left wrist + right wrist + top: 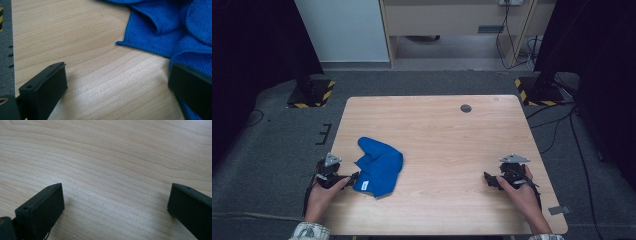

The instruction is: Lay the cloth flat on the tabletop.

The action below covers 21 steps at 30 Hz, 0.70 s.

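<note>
A crumpled blue cloth (378, 166) lies on the left half of the wooden table (437, 135). My left gripper (343, 178) rests near the table's left front edge, right beside the cloth's left side, jaws wide apart. In the left gripper view the cloth (172, 27) fills the upper right; one jaw stands over bare wood, the other over the cloth's edge, and nothing is pinched between them. My right gripper (493, 181) sits at the front right of the table, open, with bare wood (112, 170) between its jaws.
A small dark round grommet (466, 108) is set in the table near its far edge. Black stands with yellow-black striped bases (312, 95) flank the table on the grey carpet. Cables run along the floor at the right.
</note>
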Each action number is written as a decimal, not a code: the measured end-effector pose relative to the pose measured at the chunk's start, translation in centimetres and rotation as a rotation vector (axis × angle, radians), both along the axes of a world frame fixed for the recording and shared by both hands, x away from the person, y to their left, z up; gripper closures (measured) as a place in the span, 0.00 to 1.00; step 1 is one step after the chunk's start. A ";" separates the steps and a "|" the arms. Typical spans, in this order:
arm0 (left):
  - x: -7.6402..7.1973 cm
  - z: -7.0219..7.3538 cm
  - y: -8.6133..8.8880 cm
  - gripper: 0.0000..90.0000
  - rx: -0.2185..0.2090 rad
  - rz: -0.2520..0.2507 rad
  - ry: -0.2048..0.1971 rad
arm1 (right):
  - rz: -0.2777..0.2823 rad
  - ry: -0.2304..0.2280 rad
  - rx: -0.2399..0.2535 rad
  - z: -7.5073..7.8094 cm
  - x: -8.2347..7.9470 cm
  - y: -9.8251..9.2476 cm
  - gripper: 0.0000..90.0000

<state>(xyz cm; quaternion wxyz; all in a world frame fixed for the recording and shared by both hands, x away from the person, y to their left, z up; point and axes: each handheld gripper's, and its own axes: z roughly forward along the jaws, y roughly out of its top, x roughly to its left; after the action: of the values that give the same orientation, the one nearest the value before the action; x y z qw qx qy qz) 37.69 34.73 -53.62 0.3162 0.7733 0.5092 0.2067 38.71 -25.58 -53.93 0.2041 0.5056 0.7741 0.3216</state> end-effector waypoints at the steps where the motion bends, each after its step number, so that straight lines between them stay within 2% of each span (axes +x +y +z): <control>1: 0.0 0.0 0.0 0.02 0.000 0.000 0.000 | 0.000 0.000 0.000 0.0 0.0 0.0 0.01; 2: 0.0 0.0 0.1 0.02 -0.023 0.008 -0.002 | 0.001 0.001 0.000 0.0 0.0 0.0 0.01; 3: 0.0 0.0 0.1 0.02 -0.023 0.008 -0.002 | 0.001 0.001 0.000 0.0 0.0 0.0 0.01; 5: 0.0 0.1 0.3 0.04 -0.058 0.014 -0.003 | 0.001 0.000 -0.001 0.0 0.0 0.0 0.01; 8: 0.0 0.4 0.2 0.05 -0.062 0.014 -0.008 | 0.001 0.000 -0.001 0.0 0.0 0.0 0.01; 15: -0.1 1.6 -0.7 0.05 -0.083 -0.010 -0.049 | 0.001 0.000 -0.001 0.0 0.0 0.0 0.01; 17: -0.1 2.0 -1.1 0.06 -0.086 -0.018 -0.059 | 0.001 0.000 -0.001 0.0 0.0 0.0 0.01; 19: -0.2 2.7 -2.1 0.06 -0.105 -0.039 -0.078 | 0.001 0.000 -0.001 0.0 0.0 0.0 0.01; 21: -0.3 3.0 -3.0 0.06 -0.099 -0.058 -0.089 | 0.001 0.000 -0.001 0.0 0.0 0.0 0.01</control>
<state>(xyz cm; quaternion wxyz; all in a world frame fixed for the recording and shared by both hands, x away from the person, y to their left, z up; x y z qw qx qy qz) 37.43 31.77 -50.59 0.3822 0.7611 0.4818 0.2061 38.72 -25.59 -53.92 0.2041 0.5052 0.7745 0.3215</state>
